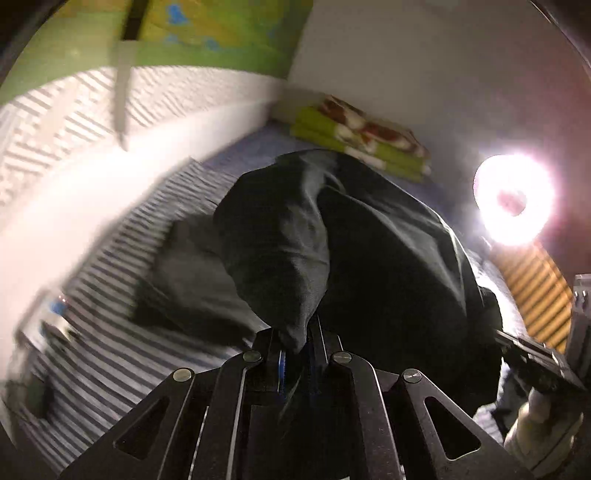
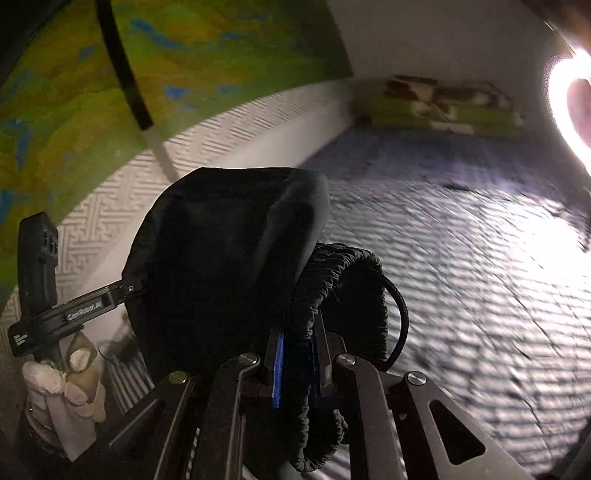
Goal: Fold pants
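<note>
Left wrist view: my left gripper has its two fingers clamped together on a pinched corner of the black pants. From that pinch the cloth rises and billows forward, lifted off the striped bedsheet, where a grey shadow lies under it. Beyond the pants a folded green blanket with red and white patches rests against the white wall. A bright ring lamp glares at the right. At the right edge of this view my right gripper reaches into the far side of the same cloth, and a gloved hand shows under it. To the left, a white textured board borders the bed, with a green and yellow patterned cloth above it. Much of the surround is smeared by motion blur.

Right wrist view: my right gripper has its fingers closed tight on the gathered elastic waistband of the pants; a black drawstring loops out to the right of the band. The rest of the cloth hangs to the left, stretched toward my left gripper, whose tip is buried in the fabric. A hand in a pale glove holds that gripper's handle. The bedsheet spreads below and to the right, lit by the ring lamp. The folded blanket lies at the far end.
</note>
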{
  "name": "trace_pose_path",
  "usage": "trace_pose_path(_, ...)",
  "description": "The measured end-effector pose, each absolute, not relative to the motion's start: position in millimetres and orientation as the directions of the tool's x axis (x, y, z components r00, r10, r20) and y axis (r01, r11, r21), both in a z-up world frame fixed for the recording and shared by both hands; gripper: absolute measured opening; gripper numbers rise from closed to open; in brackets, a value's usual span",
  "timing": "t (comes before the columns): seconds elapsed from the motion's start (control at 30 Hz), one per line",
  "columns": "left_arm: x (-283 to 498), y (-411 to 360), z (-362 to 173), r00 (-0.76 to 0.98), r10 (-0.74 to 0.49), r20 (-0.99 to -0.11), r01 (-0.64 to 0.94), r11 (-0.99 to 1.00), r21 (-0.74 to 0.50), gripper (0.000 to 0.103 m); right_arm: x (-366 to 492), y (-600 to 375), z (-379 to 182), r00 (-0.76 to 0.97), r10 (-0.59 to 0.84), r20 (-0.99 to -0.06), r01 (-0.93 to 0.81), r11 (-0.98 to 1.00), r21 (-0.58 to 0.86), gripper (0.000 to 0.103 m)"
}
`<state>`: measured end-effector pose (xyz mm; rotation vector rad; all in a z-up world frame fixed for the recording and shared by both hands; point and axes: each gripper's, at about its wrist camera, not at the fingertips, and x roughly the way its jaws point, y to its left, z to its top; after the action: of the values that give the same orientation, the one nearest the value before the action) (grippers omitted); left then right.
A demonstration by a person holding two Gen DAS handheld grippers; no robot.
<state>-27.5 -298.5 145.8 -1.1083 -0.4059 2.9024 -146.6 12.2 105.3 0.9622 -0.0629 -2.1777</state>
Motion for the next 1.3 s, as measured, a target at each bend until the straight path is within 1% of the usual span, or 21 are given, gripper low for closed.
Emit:
trace_pose_path(0.2, -81.2, -393.1, 174.6, -0.775, 0.018, -0.632, 0.143, -0.969, -0.204, 0.008, -174.5, -83.8, 116.5, -0.450, -0.682, -0.577, 0.638, -0.697, 0.326, 0.010)
trace_pose_path(0.37, -131.5, -440.6, 171.3, -0.772, 0.001, -0.635, 0.161, -0.967, -0.197, 0.008, -214.5, -146.5, 100.1, -0.438, -0.689, -0.577, 0.616, -0.698, 0.365, 0.010)
trace_pose_path(0.53, -194.3, -470.7, 121.1, -0.732, 0.020, -0.681, 0.165, -0.964, -0.206, 0.008, -252.9, -182.0, 64.3, -0.447, -0.664, -0.599, 0.584, -0.724, 0.367, 0.010)
trace_pose_path(0.6, -224.8, -478.5, 88.6, -0.699, 0.029, -0.714, 0.156, -0.969, -0.191, 0.009, -265.5, -188.9, 45.9, -0.443, -0.652, -0.615, 0.564, -0.736, 0.374, 0.010)
trace_pose_path(0.63, -239.2, -483.1, 72.9, -0.677, 0.028, -0.735, 0.155, -0.971, -0.180, 0.010, -271.2, -192.3, 37.1, -0.446, -0.643, -0.623, 0.554, -0.745, 0.372, 0.010)
trace_pose_path(0.67, -252.7, -487.5, 57.2, -0.645, 0.022, -0.764, 0.164, -0.972, -0.167, 0.017, -280.0, -198.2, 24.8, -0.459, -0.615, -0.642, 0.540, -0.766, 0.348, 0.011)
trace_pose_path(0.7, -264.0, -492.3, 42.9, -0.610, -0.007, -0.793, 0.194, -0.971, -0.140, 0.024, -290.2, -202.2, 12.2, -0.462, -0.581, -0.670, 0.521, -0.789, 0.325, 0.013)
trace_pose_path(0.73, -270.7, -497.5, 32.4, -0.577, -0.059, -0.814, 0.241, -0.965, -0.101, 0.028, -300.2, -205.2, 0.9, -0.449, -0.554, -0.701, 0.494, -0.808, 0.322, 0.015)
trace_pose_path(0.77, -271.6, -503.0, 27.8, -0.575, -0.085, -0.814, 0.266, -0.960, -0.088, 0.033, -310.8, -204.1, -8.8, -0.431, -0.538, -0.725, 0.459, -0.822, 0.338, 0.019)
trace_pose_path(0.83, -263.3, -510.8, 28.2, -0.609, -0.075, -0.790, 0.276, -0.954, -0.122, 0.039, -324.2, -196.6, -16.9, -0.412, -0.535, -0.738, 0.424, -0.829, 0.365, 0.022)
trace_pose_path(0.87, -259.5, -510.1, 29.5, -0.618, -0.082, -0.782, 0.263, -0.959, -0.107, 0.040, -326.8, -191.3, -16.2, -0.414, -0.543, -0.731, 0.421, -0.826, 0.375, 0.025)
trace_pose_path(0.9, -254.0, -506.2, 31.0, -0.617, -0.127, -0.776, 0.264, -0.963, -0.052, 0.040, -326.9, -186.2, -13.4, -0.420, -0.548, -0.723, 0.427, -0.823, 0.375, 0.033)
trace_pose_path(0.97, -239.6, -500.7, 31.4, -0.632, -0.135, -0.763, 0.240, -0.970, -0.028, 0.040, -323.5, -179.8, -8.0, -0.439, -0.539, -0.719, 0.438, -0.827, 0.353, 0.040)
trace_pose_path(1.03, -226.7, -488.6, 32.3, -0.637, -0.121, -0.761, 0.223, -0.974, -0.031, 0.040, -316.3, -170.8, -1.3, -0.472, -0.512, -0.717, 0.423, -0.846, 0.325, 0.040)
trace_pose_path(1.1, -211.0, -467.8, 34.2, -0.648, -0.091, -0.756, 0.181, -0.983, -0.037, 0.040, -300.3, -163.7, 6.9, -0.468, -0.555, -0.688, 0.447, -0.820, 0.358, 0.040)
trace_pose_path(1.17, -201.4, -446.3, 29.9, -0.652, -0.054, -0.756, 0.151, -0.987, -0.059, 0.040, -284.0, -166.6, 11.2, -0.441, -0.603, -0.665, 0.512, -0.778, 0.366, 0.040)
trace_pose_path(1.2, -199.4, -436.4, 23.8, -0.641, -0.014, -0.767, 0.129, -0.988, -0.089, 0.040, -275.7, -170.1, 10.5, -0.423, -0.613, -0.668, 0.538, -0.762, 0.359, 0.040)
trace_pose_path(1.3, -189.5, -413.9, 4.8, -0.609, 0.020, -0.793, 0.127, -0.984, -0.123, 0.040, -260.8, -182.7, -5.3, -0.348, -0.592, -0.727, 0.564, -0.752, 0.341, 0.040)
